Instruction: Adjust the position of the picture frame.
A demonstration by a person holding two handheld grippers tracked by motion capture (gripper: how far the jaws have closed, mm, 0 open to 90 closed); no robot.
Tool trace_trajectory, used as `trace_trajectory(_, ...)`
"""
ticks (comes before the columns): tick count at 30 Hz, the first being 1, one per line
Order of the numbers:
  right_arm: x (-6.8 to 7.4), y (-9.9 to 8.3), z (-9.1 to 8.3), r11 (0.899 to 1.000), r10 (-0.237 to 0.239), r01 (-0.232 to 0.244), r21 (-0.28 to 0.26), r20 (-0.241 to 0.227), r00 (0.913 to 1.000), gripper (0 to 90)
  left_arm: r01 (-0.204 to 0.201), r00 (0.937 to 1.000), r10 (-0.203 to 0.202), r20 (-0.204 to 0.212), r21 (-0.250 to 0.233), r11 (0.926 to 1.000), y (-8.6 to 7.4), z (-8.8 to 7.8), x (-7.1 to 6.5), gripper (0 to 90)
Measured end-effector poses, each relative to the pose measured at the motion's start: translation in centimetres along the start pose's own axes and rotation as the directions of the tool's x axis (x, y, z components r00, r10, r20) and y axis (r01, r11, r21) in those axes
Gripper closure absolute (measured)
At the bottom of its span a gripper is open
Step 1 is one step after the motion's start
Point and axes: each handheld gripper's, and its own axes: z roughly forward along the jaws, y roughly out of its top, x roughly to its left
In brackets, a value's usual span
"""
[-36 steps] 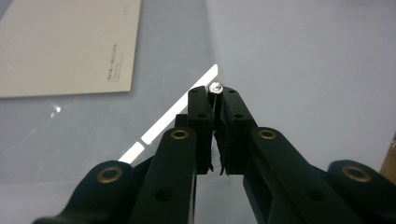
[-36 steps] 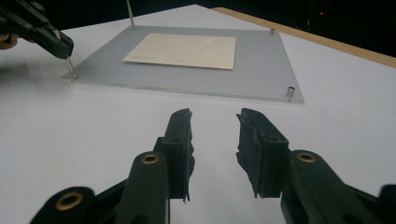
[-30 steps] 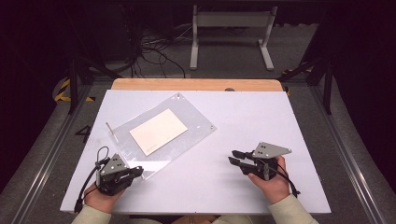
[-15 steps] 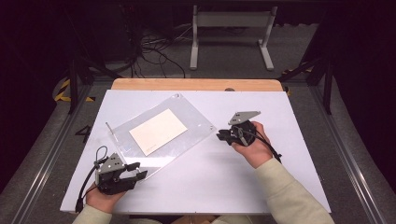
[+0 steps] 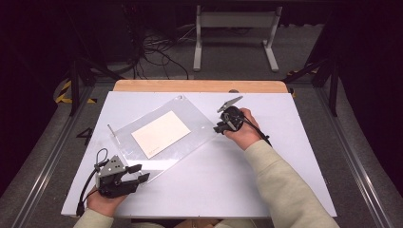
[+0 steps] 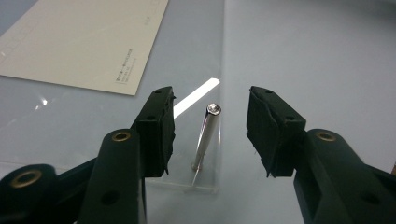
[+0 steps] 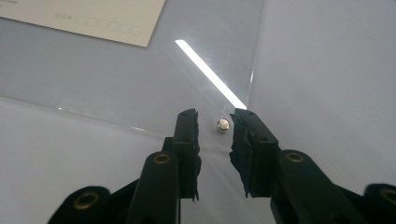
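slipping of the clear plate [image 5: 164,135] on the bench [image 5: 266,185] is to be feared, because its corner pin [image 6: 206,135] stands between the half-open left hand-held gripper [image 6: 210,133], and another pin [image 7: 223,124] between the narrow, unclosed right hand-held gripper [image 7: 215,135].

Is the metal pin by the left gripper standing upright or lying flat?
Upright. In the left gripper view the metal pin stands on end at the corner of the clear sheet, its round top showing, with the left gripper open on either side, not touching.
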Motion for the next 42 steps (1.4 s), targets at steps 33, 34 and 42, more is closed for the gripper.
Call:
trace_trajectory(33, 2.3, -1.1, 1.1, 0.978, -0.150, 0.163, 0.131, -0.104, 0.9832, 84.5, 0.010, 0.9999, -0.010, -0.009, -0.021, 0.9997, -0.5, -1.3, -0.2, 51.1)
trace_trajectory(34, 2.6, -1.3, 0.9, 0.976, -0.157, 0.172, 0.132, -0.113, 0.9811, 84.5, 0.011, 0.9998, -0.011, -0.015, -0.027, 0.9996, -0.6, -1.6, -0.2, 50.9)
trace_trajectory(42, 5.8, -3.5, -1.0, 0.956, -0.221, 0.250, 0.155, -0.184, 0.9578, 84.6, 0.048, 0.9986, -0.049, -0.021, -0.028, 0.9984, -1.9, -3.2, 0.1, 49.5)
